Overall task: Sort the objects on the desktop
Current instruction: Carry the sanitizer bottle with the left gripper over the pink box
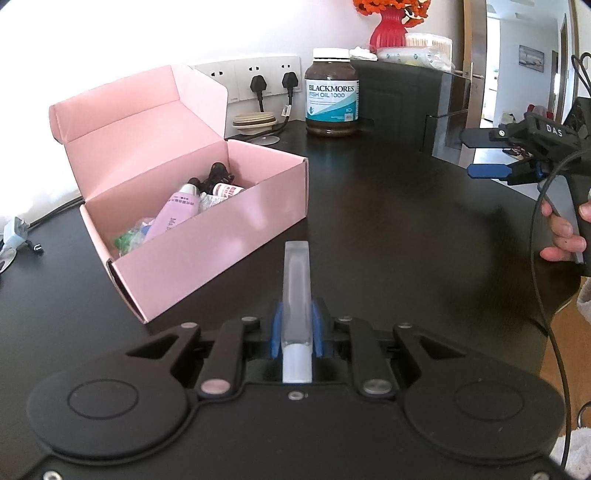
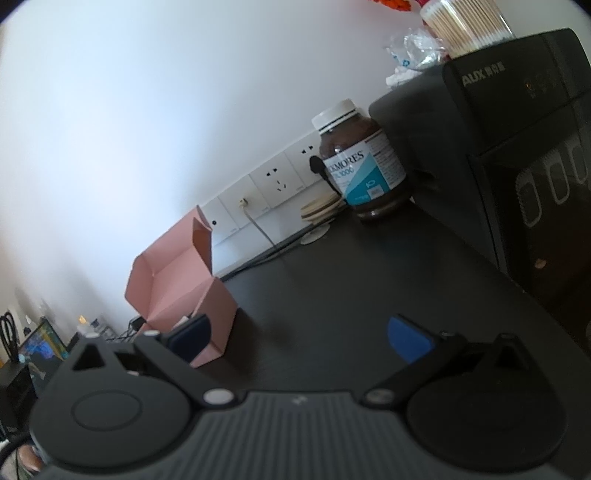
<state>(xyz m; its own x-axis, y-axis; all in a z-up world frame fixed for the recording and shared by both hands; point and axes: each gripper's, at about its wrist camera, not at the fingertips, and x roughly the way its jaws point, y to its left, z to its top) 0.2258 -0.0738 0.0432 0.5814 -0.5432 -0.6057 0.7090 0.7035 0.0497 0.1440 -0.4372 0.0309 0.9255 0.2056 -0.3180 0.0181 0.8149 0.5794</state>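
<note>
My left gripper (image 1: 295, 325) is shut on a translucent white tube (image 1: 295, 288) that sticks forward above the dark table (image 1: 388, 229). An open pink box (image 1: 207, 236) stands to its front left, holding a purple tube (image 1: 173, 214), a small white bottle and other items. The box also shows in the right wrist view (image 2: 184, 295). My right gripper (image 2: 299, 338) is open and empty above the table; it shows at the right edge of the left wrist view (image 1: 484, 153).
A brown fish oil bottle (image 1: 331, 94) stands at the back by the wall sockets (image 1: 255, 79). A black appliance (image 2: 498, 166) stands at the back right, with a red vase (image 1: 388, 27) and cotton swabs on top. Stacked coasters (image 1: 255, 123) lie near the sockets.
</note>
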